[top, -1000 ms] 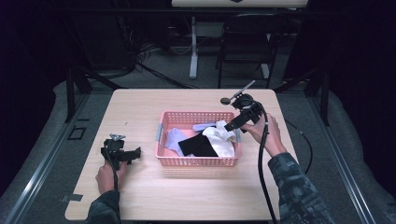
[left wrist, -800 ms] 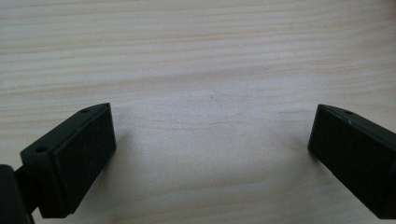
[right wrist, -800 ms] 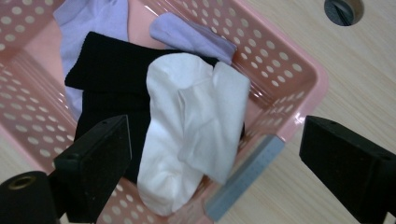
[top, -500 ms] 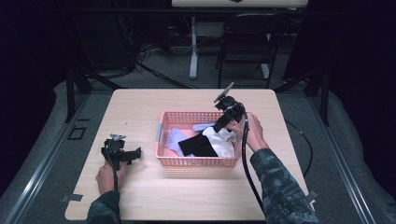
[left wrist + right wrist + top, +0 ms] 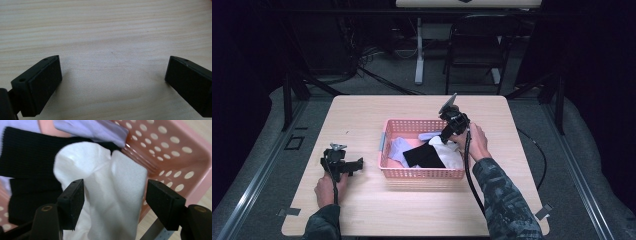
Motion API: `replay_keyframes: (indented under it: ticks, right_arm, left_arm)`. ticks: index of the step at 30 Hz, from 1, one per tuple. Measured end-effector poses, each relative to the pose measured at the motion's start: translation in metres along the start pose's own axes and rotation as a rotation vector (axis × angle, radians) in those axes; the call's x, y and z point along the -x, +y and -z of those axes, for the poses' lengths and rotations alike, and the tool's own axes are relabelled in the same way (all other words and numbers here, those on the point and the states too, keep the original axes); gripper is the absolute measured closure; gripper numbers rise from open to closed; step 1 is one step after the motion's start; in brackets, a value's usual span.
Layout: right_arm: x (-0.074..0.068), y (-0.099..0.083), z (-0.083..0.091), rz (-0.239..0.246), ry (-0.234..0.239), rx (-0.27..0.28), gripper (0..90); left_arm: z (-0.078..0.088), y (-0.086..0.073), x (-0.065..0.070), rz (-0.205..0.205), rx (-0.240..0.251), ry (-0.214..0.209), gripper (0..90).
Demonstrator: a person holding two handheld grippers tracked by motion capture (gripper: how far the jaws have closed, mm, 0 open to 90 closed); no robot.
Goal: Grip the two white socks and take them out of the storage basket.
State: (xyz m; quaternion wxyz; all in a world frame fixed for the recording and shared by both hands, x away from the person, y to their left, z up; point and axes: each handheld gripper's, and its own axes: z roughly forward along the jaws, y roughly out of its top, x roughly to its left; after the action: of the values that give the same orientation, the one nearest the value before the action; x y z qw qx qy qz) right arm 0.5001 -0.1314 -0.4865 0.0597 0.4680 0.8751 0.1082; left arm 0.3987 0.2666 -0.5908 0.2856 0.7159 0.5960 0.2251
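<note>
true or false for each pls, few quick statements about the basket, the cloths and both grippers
1. The pink basket sits on the wooden table. True.
2. The right gripper has a white cloth between its jaws. True; the jaws have just been closing around it and the pads do not press on it yet.
3. The left gripper holds a black cloth. False; its jaws stand wide open over bare table.
4. The basket holds only white cloth. False; a black cloth and a lilac cloth lie in it too.

A pale wooden table (image 5: 412,210) fills the middle of the high view. A pink basket (image 5: 422,173) stands on it at centre. The left gripper (image 5: 357,165) rests on it at lower left.
</note>
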Motion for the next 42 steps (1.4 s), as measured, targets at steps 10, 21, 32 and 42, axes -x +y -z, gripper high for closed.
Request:
replay_keyframes:
  ticks: [10,21,32,42]
  right_arm:
    - [0.003,-0.004,0.011,-0.007,0.033,0.04,84.8]
    - [0.003,-0.015,0.049,0.004,0.051,0.136,85.8]
    - [0.005,-0.023,0.084,0.03,0.077,0.175,85.8]
    - [0.0,-0.026,0.096,0.05,0.09,0.214,85.8]
  left_arm:
    - [0.0,0.001,0.0,-0.006,-0.001,-0.001,0.8]
    - [-0.001,0.001,0.0,0.0,0.001,0.001,0.8]
    - [-0.001,0.0,0.0,0.0,0.002,0.002,0.8]
    - [0.0,0.0,0.0,0.001,0.002,0.004,0.7]
